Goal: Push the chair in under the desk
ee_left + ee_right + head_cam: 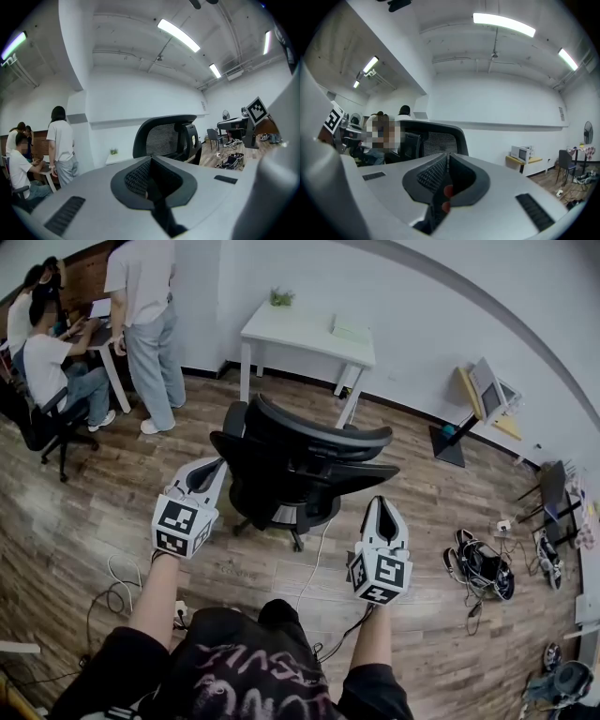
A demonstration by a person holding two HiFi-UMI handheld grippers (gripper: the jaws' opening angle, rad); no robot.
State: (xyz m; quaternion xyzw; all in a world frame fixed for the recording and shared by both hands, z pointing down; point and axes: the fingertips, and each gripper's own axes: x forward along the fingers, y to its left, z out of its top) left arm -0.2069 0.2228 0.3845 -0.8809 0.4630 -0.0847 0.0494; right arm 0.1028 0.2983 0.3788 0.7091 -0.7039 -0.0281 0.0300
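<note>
A black mesh office chair (300,460) stands on the wood floor with its back towards me. It is a short way out from the white desk (300,334) at the wall. My left gripper (214,465) is shut and empty, its tip close to the chair's left side; whether it touches I cannot tell. My right gripper (380,502) is also shut and empty, just short of the backrest's right end. The left gripper view has the backrest (164,138) beyond the closed left gripper (150,160). In the right gripper view the chair (436,136) rises behind the closed right gripper (447,157).
At the far left one person stands (150,315) and another sits (52,362) at a second table. Cables (122,592) lie on the floor near my left leg. Shoes and a bag (478,568) sit at the right, with a stand (483,395) by the wall.
</note>
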